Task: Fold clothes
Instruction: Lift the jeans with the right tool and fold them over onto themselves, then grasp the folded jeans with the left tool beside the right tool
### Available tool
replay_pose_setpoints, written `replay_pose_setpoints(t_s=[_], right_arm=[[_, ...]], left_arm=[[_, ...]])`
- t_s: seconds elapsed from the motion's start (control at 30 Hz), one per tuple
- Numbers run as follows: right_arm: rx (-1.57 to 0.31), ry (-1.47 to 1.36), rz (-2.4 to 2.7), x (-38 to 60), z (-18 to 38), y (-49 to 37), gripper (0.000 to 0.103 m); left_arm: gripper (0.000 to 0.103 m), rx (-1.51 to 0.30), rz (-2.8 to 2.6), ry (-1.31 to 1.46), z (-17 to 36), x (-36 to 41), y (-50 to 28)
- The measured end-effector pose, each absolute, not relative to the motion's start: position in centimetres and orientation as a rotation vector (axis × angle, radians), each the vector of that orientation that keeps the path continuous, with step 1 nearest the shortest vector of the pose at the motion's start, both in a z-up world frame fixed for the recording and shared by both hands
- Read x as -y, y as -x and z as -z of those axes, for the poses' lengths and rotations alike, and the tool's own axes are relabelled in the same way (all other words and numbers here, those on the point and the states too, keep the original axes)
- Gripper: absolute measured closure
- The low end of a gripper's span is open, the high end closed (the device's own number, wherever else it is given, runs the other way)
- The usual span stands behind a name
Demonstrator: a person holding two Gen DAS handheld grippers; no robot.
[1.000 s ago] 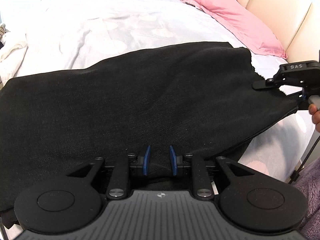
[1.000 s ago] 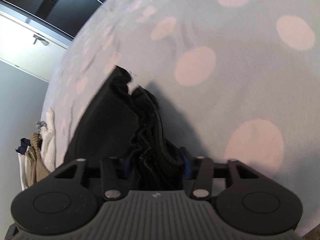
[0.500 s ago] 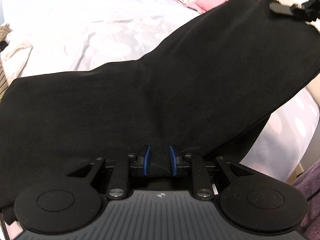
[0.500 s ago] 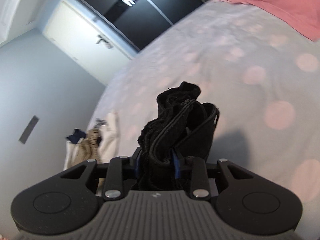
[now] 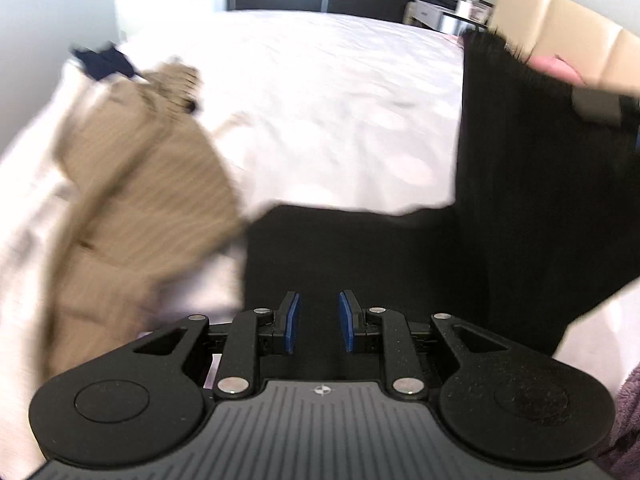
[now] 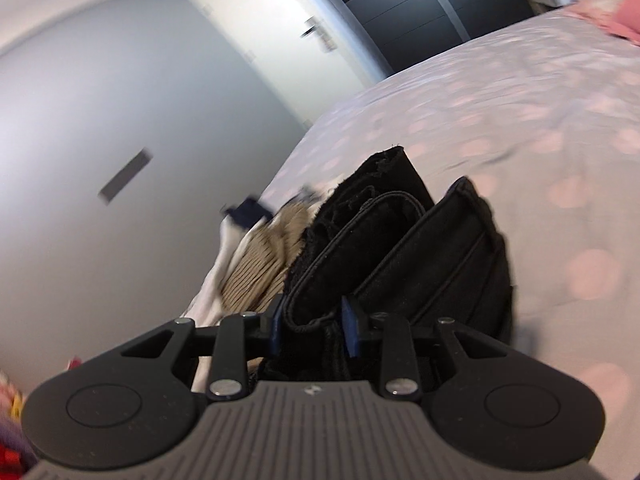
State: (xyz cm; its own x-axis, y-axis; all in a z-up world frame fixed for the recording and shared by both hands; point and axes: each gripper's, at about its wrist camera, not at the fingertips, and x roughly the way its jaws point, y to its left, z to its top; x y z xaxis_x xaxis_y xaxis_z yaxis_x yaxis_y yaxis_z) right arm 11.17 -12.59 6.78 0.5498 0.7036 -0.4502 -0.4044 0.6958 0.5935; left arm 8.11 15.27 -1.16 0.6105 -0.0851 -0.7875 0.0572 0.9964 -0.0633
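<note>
Looking along the left gripper (image 5: 318,327): blue pads parted, nothing between them, low over the black garment (image 5: 360,256) spread on the bed (image 5: 320,92), one end lifted upright at right, tan clothes (image 5: 136,200) beside. Looking along the right gripper (image 6: 313,326): tilted upward, clamped on bunched black garment (image 6: 400,248) above the dotted bed (image 6: 520,120).

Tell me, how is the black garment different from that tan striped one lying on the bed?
The black garment is plain and dark; the tan striped garment is light brown with fine stripes. The black one is clamped in the right gripper, one end raised off the bed; the tan one lies crumpled in a pile, with no gripper on it. The black one spreads wider across the left wrist view. Both are soft clothes on the same bed.
</note>
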Motion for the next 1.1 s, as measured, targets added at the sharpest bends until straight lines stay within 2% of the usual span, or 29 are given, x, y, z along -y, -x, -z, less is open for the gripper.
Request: replay_pose_setpoints(t_s=[0.2,0.3,0.63,0.73,0.83,0.93,1.1], right_arm=[[-0.827,-0.363,-0.783,4.4,-4.6,-13.0,0.072],[-0.894,-0.282,-0.835,0.1,-2.3,-13.0,0.074],[-1.033,-0.077,-0.872,-6.8,4.5,-13.3,0.074],[-1.026,-0.033,-0.87,-7.5,5.4,-13.2,0.073],[-1.001,-0.011,-0.88,-7.6,5.0,-12.9,0.072],[-0.924,0.038,-0.903,-6.9,3.4,-11.7,0.063],[-0.792,0.15,-0.911,-4.9,0.2,-8.7,0.041]], left_arm=[[0.082,-0.858,-0.027,-0.004,-2.3,-21.3,-9.3],[0.082,-0.835,-0.038,0.035,-2.3,-23.0,-9.9],[0.082,-0.836,0.09,0.084,0.3,-21.6,-11.8],[0.077,-0.825,0.108,0.053,0.3,-20.3,-12.0],[0.077,-0.823,0.107,0.047,0.3,-19.7,-12.0],[0.077,-0.818,0.106,0.057,0.3,-19.6,-11.7],[0.077,-0.778,0.115,0.1,-0.3,-19.3,-10.9]])
